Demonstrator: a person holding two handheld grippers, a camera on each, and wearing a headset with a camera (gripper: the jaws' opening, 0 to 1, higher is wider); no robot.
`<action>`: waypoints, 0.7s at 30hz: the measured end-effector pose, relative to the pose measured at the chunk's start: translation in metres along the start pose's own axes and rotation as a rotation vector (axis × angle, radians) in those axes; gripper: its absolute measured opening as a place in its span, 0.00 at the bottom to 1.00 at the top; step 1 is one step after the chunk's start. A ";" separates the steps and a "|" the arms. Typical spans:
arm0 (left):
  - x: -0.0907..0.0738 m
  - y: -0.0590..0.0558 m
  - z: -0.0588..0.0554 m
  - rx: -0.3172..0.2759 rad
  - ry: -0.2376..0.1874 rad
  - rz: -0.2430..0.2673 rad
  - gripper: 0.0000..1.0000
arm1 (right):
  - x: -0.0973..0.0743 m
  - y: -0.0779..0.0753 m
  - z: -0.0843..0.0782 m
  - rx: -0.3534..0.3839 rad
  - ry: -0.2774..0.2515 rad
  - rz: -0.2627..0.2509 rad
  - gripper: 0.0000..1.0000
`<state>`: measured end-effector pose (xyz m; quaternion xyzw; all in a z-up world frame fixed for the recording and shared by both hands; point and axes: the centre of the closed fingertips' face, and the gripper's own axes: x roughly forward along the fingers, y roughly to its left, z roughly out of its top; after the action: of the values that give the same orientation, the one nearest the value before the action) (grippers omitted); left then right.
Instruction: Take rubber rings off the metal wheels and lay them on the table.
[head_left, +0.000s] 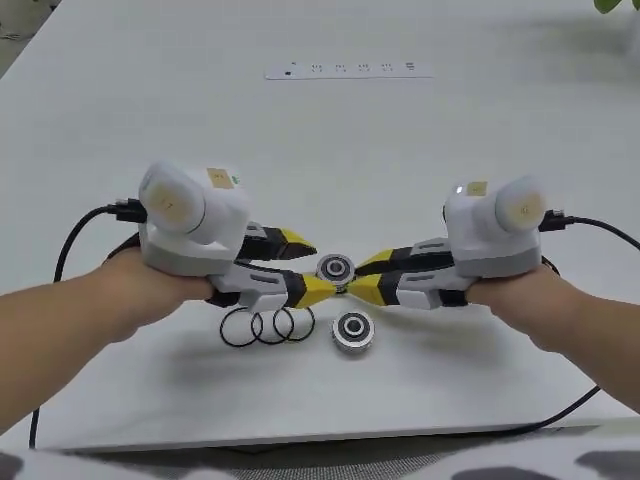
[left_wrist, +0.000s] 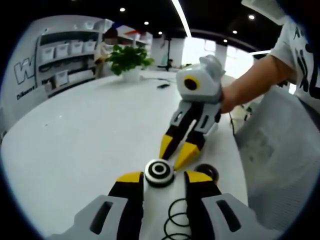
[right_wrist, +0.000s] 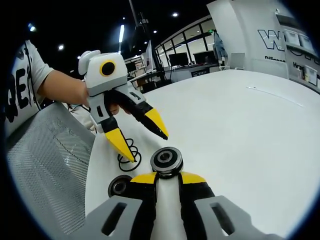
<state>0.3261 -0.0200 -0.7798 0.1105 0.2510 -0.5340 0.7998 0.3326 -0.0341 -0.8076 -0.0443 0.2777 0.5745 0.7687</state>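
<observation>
Closest up, left hand (head_left: 140, 295) and right hand (head_left: 525, 300), each round a gripper. Big risk from here: a slip. With too soft a nip, likely a drop of the little wheel (head_left: 334, 268) onto the table (head_left: 420, 130), then a roll away. With too hard a tug on its dark, rubbery-looking edge, maybe a snap and a ring flying off. Also a chance of a bump between the yellow tips (head_left: 315, 290), so close together. Left gripper (head_left: 312, 266) spread wide, gripping nothing. Right gripper (head_left: 360, 277) almost pinched together; hard to tell whether nipping the wheel's edge or just touching. Wheel smack in the middle, between the wide left jaws at their tips, and just at the right tips. Can't tell whether lifted or flat on the table. Three loose rings (head_left: 268, 326) flat on the table beside the left gripper's lower jaw, and a second wheel (head_left: 352, 330) near them, not touching.
</observation>
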 end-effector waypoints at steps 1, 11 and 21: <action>0.001 0.000 0.000 0.001 0.000 -0.001 0.33 | 0.000 0.000 0.000 0.000 0.000 0.000 0.13; 0.006 0.002 -0.003 0.016 0.016 -0.002 0.27 | 0.000 0.001 0.000 -0.002 -0.002 0.003 0.13; 0.012 0.003 -0.001 0.039 0.018 0.009 0.20 | 0.000 0.001 0.000 -0.004 -0.005 0.004 0.12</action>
<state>0.3325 -0.0280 -0.7875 0.1320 0.2475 -0.5342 0.7975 0.3317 -0.0337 -0.8076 -0.0437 0.2749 0.5766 0.7682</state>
